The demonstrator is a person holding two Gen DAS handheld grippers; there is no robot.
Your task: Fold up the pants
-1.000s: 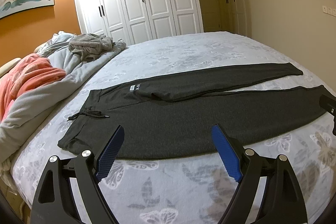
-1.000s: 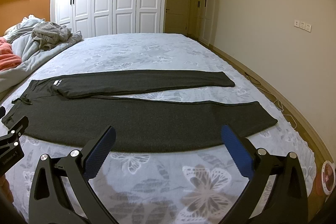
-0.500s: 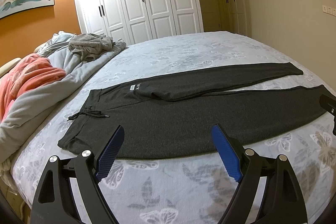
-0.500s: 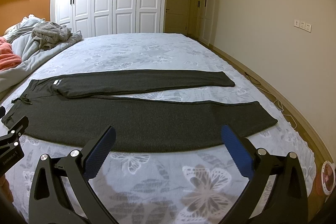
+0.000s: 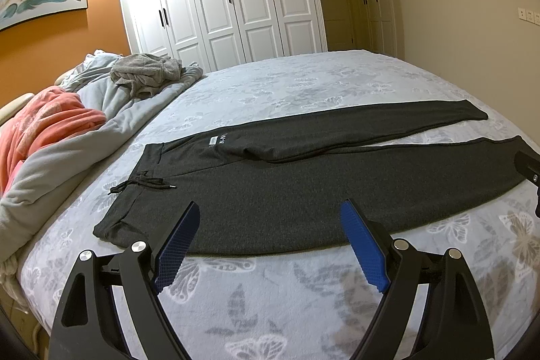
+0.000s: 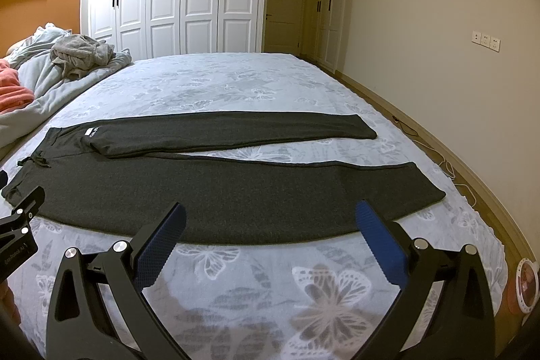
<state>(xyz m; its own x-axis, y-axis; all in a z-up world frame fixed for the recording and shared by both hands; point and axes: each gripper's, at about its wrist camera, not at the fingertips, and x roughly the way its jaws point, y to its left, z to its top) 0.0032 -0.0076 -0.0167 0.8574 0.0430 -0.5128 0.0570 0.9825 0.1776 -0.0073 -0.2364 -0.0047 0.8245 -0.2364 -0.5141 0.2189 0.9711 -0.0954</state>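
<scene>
- The left hand-held gripper, at the bottom of the left view, has its jaws spread wide and holds nothing; it hangs over the near edge of the bed, just short of the cloth.
- The right hand-held gripper, bottom of the right view, is likewise agape and empty.
- The pants lie flat across mid-frame, waistband at left, cuffs at right, the two legs splayed apart.
- Nothing looks folded yet, so this seems to be the reach before the first fold.
- Next move, likely: pinch the near leg at waist and cuff, then lay it over the far leg.
- Far upper left: heaped bedding.
</scene>
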